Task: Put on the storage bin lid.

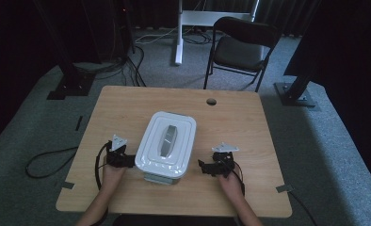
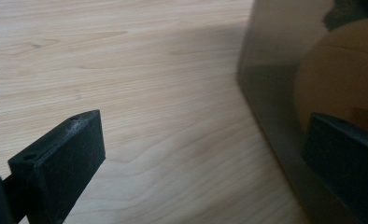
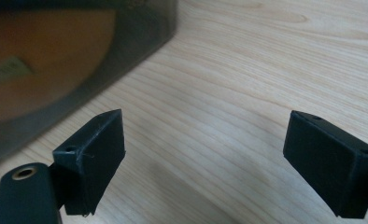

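**Two open grippers flanked a lidded box on a wooden table**

At the far left of the high view, a dark cable [image 1: 47, 165] looped across the grey carpet [image 1: 28, 122], beside the table [image 1: 127, 101] and clear of the work. The left gripper [image 1: 127, 160] lay on the table's near left part, right up against the left side of the box [image 1: 166, 143]; whether it touched could not be told from above. In the left gripper view its jaws stood wide apart and held nothing: one hung over bare wood, the other stood in front of the box wall [image 2: 275, 84], close enough to hide part of it.

The box sat near the middle of the table, slightly toward the near edge, its length running away from the person. A white lid [image 1: 172, 127] with rounded corners and a grey raised handle [image 1: 167, 140] closed it. Its walls were smoky and translucent; a rounded orange-brown shape [image 3: 37, 60] showed through them, too blurred to identify.

The right gripper [image 1: 205, 166] rested just beside the box's right side, a small gap between them. Its matte black, blocky jaws were spread wide over pale, fine-grained wood, empty.

Beyond the table, to the right, stood a black chair [image 1: 240, 47], well apart. A round hole [image 1: 211, 101] pierced the far edge of the tabletop.
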`<action>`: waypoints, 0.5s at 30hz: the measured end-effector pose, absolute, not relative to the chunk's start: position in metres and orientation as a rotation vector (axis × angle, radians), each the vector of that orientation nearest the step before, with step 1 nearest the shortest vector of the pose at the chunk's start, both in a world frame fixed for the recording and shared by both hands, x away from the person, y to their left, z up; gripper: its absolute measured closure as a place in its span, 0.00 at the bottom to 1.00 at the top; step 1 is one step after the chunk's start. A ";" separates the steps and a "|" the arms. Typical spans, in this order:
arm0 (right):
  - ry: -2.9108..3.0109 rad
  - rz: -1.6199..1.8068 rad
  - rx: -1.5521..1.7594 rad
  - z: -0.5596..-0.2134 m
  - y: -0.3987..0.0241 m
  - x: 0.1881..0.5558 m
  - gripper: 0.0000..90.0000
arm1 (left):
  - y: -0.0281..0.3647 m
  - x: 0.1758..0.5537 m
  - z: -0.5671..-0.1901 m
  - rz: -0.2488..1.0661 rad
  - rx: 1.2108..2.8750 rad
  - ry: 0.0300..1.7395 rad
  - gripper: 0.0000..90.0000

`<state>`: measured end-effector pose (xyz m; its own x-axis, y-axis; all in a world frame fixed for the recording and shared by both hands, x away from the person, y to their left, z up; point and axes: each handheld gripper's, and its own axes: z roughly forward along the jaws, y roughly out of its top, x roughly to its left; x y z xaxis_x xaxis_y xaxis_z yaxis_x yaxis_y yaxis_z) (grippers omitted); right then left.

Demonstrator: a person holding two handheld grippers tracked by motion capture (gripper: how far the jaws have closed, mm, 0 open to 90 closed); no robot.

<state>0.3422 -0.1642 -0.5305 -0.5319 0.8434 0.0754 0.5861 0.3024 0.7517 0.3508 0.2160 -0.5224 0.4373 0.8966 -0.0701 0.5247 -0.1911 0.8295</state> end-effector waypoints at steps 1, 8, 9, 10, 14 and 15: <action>2.244 1.079 1.280 -0.530 -0.163 0.342 0.13 | 0.214 0.351 -0.523 0.554 1.860 1.199 0.00; 2.257 1.098 1.269 -0.528 -0.157 0.342 0.13 | 0.203 0.349 -0.526 0.545 1.887 1.183 0.00; 2.260 1.094 1.263 -0.528 -0.157 0.342 0.13 | 0.202 0.349 -0.526 0.544 1.887 1.183 0.00; 2.261 1.093 1.258 -0.529 -0.157 0.342 0.13 | 0.202 0.349 -0.526 0.541 1.885 1.183 0.00; 2.266 1.094 1.264 -0.530 -0.158 0.342 0.13 | 0.197 0.348 -0.525 0.537 1.881 1.175 0.00; 2.265 1.096 1.268 -0.530 -0.159 0.342 0.13 | 0.196 0.348 -0.525 0.534 1.881 1.172 0.00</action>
